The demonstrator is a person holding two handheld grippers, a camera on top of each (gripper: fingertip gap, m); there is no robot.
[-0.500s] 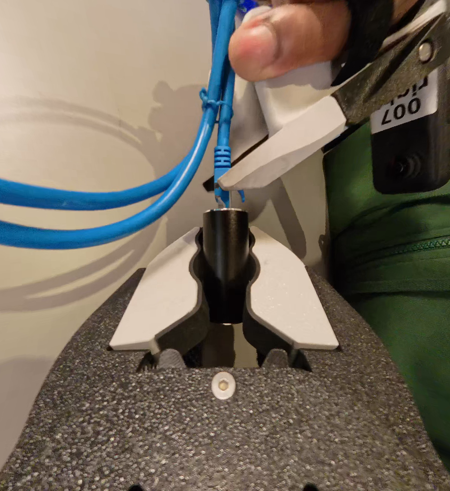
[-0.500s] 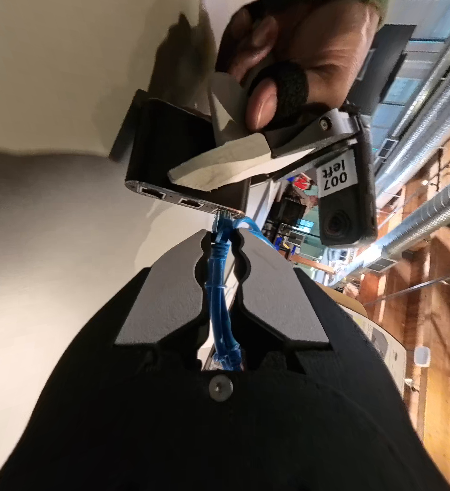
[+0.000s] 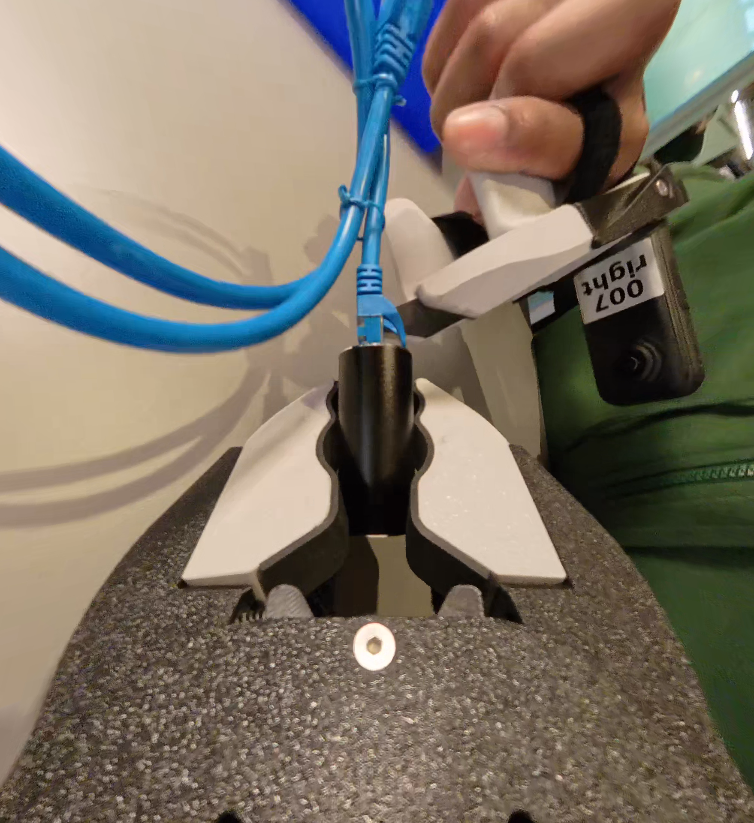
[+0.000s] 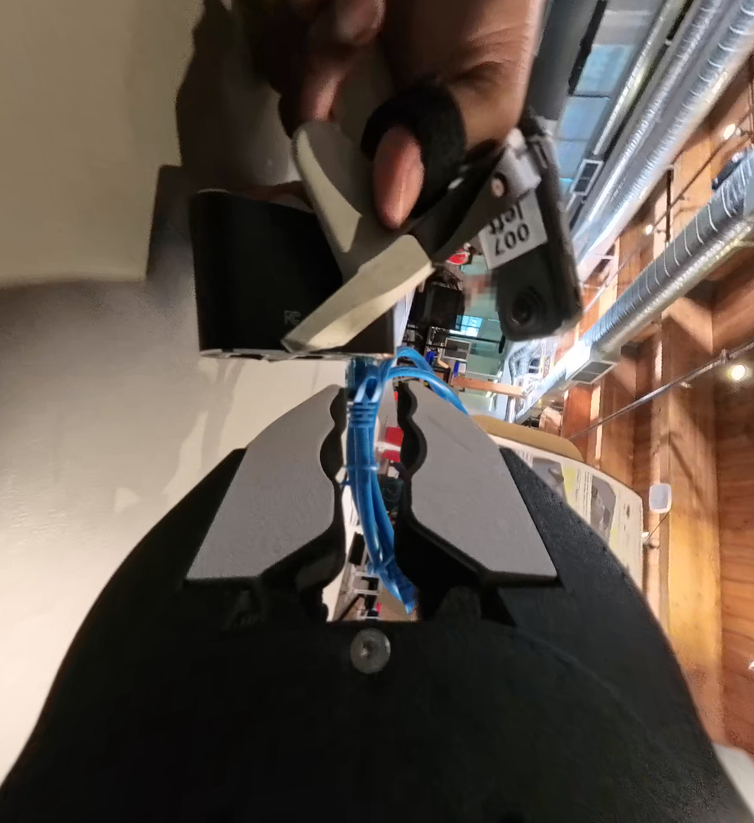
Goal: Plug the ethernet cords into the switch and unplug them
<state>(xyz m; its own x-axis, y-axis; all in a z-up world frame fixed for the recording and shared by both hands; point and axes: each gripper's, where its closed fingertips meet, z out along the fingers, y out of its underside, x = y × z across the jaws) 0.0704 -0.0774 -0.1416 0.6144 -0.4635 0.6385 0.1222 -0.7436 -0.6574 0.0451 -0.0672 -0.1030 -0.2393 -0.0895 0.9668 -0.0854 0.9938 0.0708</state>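
Observation:
My left gripper is shut on the black switch, held edge-on with its port side pointing away. A blue ethernet plug sits in a port at the switch's far end. My right gripper is open, and the blue cord runs loose between its jaws. In the left wrist view the right gripper has its fingertips just beside the plug. In the right wrist view the switch shows as a black box, with the left gripper clamped on it and the plug at its edge.
Loops of blue cable tied with small ties hang to the left over the white table. A person's green jacket fills the right. A hand holds the right gripper. A wooden wall and ducts lie beyond. Left tips to right tips: about 4 cm.
The right gripper's jaws have opened and let go of the cord. The plug now sits in the switch's port. Both grippers have come closer to each other.

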